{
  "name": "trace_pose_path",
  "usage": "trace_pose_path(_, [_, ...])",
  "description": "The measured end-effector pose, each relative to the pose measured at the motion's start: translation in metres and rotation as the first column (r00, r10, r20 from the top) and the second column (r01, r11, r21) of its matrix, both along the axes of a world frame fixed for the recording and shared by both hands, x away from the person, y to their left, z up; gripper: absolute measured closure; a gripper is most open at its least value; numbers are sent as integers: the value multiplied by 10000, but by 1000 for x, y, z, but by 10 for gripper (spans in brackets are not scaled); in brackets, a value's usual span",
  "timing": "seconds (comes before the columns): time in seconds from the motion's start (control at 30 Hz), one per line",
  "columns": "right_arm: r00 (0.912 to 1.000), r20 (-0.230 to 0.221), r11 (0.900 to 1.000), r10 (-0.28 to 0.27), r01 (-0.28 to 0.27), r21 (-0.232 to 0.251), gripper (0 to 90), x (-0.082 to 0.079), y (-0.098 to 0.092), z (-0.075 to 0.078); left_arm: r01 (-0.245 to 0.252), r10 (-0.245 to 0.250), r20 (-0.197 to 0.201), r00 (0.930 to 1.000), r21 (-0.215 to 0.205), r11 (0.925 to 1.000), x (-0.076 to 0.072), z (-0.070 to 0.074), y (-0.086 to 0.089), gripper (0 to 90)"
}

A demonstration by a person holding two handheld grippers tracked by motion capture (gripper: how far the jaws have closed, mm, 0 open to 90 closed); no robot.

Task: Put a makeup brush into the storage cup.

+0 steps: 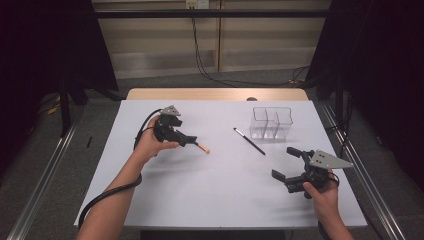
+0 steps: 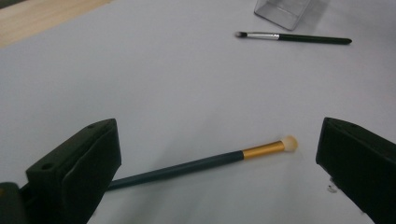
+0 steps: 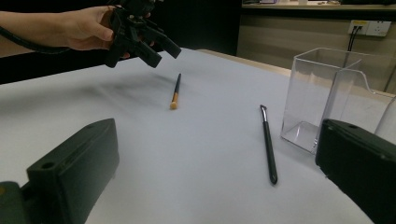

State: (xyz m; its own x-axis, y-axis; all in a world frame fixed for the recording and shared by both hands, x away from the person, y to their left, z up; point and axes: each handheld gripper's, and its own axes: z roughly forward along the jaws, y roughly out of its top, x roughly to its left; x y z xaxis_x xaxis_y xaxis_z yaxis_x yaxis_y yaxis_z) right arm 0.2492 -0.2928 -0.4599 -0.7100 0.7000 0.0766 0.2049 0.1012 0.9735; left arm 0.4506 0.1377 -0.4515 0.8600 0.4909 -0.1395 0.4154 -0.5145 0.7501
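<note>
Gold-banded brush [image 2: 196, 163], lying flat on the pale sheet [image 1: 210, 195] covering the table [image 1: 215, 94], left of centre, dark handle toward the left gripper [image 1: 186, 140] and pale tip pointing away from it. Largest first: pale sheet spread over nearly the whole tabletop, a strip of bare wood showing along the far edge. Clear plastic organiser [image 1: 271, 122] with open compartments, upright at the far right of the sheet. Left gripper held in the left hand [image 1: 150, 142], just above the sheet, jaws spread wide with the gold-banded brush lying in the gap between them, not clamped; whether a jaw touches the handle cannot be told. Right gripper [image 1: 286, 164] held in the right hand [image 1: 320, 192] near the right front of the sheet, jaws likewise wide apart, holding nothing, aimed toward the organiser. Black brush [image 1: 249, 141] with a silver ferrule lying flat just in front of the organiser, well apart from the gold-banded brush and from both grippers.
</note>
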Motion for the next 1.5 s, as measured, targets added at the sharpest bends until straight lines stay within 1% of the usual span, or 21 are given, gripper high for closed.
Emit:
trace_pose_path(0.07, [10000,-7,10000,7,-7,-25,0,0,0,0,72,-71,-49,10000,218,9997,2,1,-2,0])
trace_pose_path(0.13, [10000,-14,10000,14,-14,-21,0,0,0,0,224,-219,-76,9997,637,9977,4,3,-6,0])
trace_pose_path(0.27, [10000,-41,10000,37,-37,-53,0,0,0,0,309,-292,-239,9993,726,9969,5,3,-10,0])
trace_pose_path(0.37, [10000,-48,10000,49,-50,-77,0,-1,0,0,738,-684,-463,9966,1272,9891,7,2,-17,0])
trace_pose_path(0.43, [10000,-38,10000,34,-35,-82,0,-1,0,1,754,-688,-535,9962,1334,9882,7,2,-19,0])
trace_pose_path(0.5, [10000,-22,9999,45,-45,-114,0,-2,0,2,1107,-997,-702,9925,1777,9778,8,2,-21,0])
trace_pose_path(0.57, [10000,-18,9999,55,-55,-122,0,-2,0,2,1212,-1065,-834,9908,1969,9729,9,1,-23,0])
trace_pose_path(0.6, [10000,-36,9999,77,-77,-148,0,-2,1,2,1332,-1177,-830,9896,2177,9669,9,1,-23,0])
trace_pose_path(0.63, [10000,-38,9998,80,-81,-165,0,-3,1,1,1292,-1116,-930,9894,2111,9689,9,-1,-23,0])
trace_pose_path(0.67, [9999,-59,9997,103,-104,-207,0,-3,1,1,1364,-1178,-956,9884,2197,9660,10,-1,-23,0])
trace_pose_path(0.7, [9999,-68,9997,97,-98,-218,0,-4,1,1,1577,-1393,-913,9860,2428,9572,12,-1,-23,0])
trace_pose_path(0.73, [9999,-79,9997,101,-102,-227,0,-4,0,1,1464,-1290,-870,9878,2396,9598,13,-1,-23,0])
trace_pose_path(0.87, [10000,-52,9998,44,-45,-199,0,-5,-1,1,1450,-1308,-730,9887,2484,9577,16,-2,-24,0])
trace_pose_path(0.9, [10000,-58,9998,35,-37,-197,0,-5,-1,1,1624,-1467,-771,9862,2744,9478,20,-3,-25,0])
trace_pose_path(0.97, [10000,-84,9998,40,-42,-196,0,-5,-2,1,1706,-1528,-822,9848,2993,9388,22,-5,-27,1])
trace_pose_path(1.07, [9999,-84,9997,57,-59,-220,0,-5,-1,1,1838,-1617,-973,9820,3007,9358,24,-6,-30,22])
trace_pose_path(1.17, [9999,-88,9997,100,-102,-238,0,-5,-1,1,1966,-1724,-1019,9797,3247,9252,25,-8,-34,26])
trace_pose_path(1.27, [9999,-79,9997,95,-96,-211,0,-5,-2,1,1996,-1755,-1007,9793,3358,9206,26,-10,-37,26])
trace_pose_path(1.33, [9999,-80,9998,84,-86,-203,0,-5,-2,1,2088,-1831,-1054,9774,3512,9127,27,-12,-38,26])
trace_pose_path(1.47, [9999,-87,9998,90,-91,-192,0,-6,-3,1,2102,-1793,-1180,9767,3565,9104,29,-14,-36,26])
trace_pose_path(1.5, [9999,-84,9998,89,-91,-193,0,-6,-3,1,2147,-1802,-1262,9755,3688,9044,30,-17,-34,28])
